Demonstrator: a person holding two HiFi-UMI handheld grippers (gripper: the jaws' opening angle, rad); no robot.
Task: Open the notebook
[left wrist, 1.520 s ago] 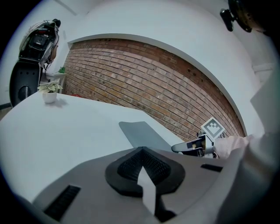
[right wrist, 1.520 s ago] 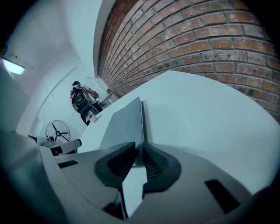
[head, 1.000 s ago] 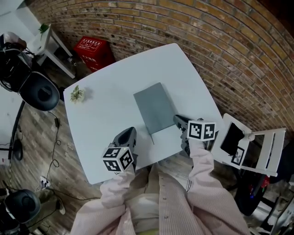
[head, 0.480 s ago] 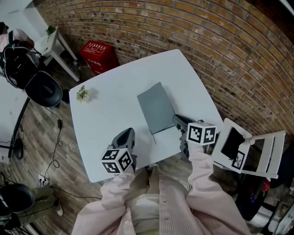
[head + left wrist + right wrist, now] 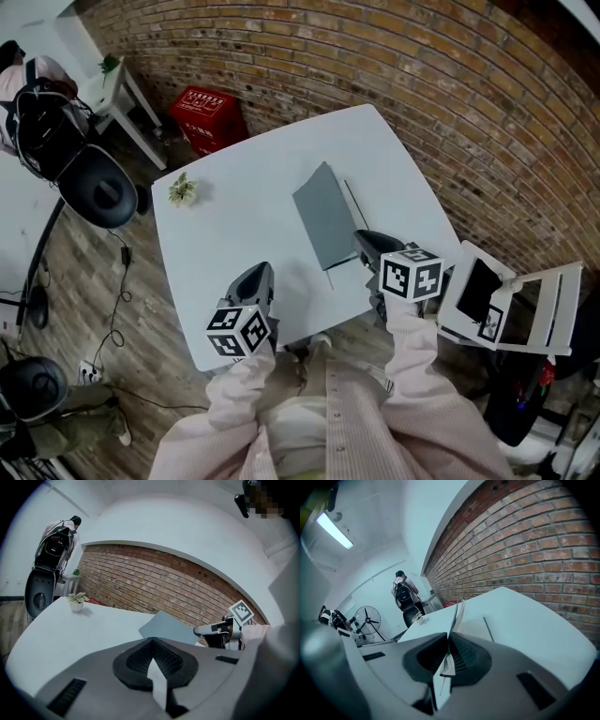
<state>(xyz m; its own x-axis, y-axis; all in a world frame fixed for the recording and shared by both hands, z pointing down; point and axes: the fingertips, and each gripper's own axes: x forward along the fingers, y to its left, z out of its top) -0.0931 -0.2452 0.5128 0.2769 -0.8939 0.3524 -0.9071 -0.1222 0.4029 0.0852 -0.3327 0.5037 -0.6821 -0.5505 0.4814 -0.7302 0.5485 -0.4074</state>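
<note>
Pinching raised notebook (image 5: 325, 223) cover, right gripper (image 5: 362, 241) fingers, left gripper (image 5: 260, 275) fingers pressed together

A thin grey rectangular notebook (image 5: 330, 248) lies right of the white tabletop's (image 5: 234, 234) middle, near its right edge, partly open, grey cover (image 5: 322, 216) raised steeply

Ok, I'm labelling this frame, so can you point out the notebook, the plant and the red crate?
notebook (image 5: 323, 216), head view, middle of its grey cover.
plant (image 5: 182, 190), head view, on its leaves.
crate (image 5: 208, 112), head view, on its red top.
</note>
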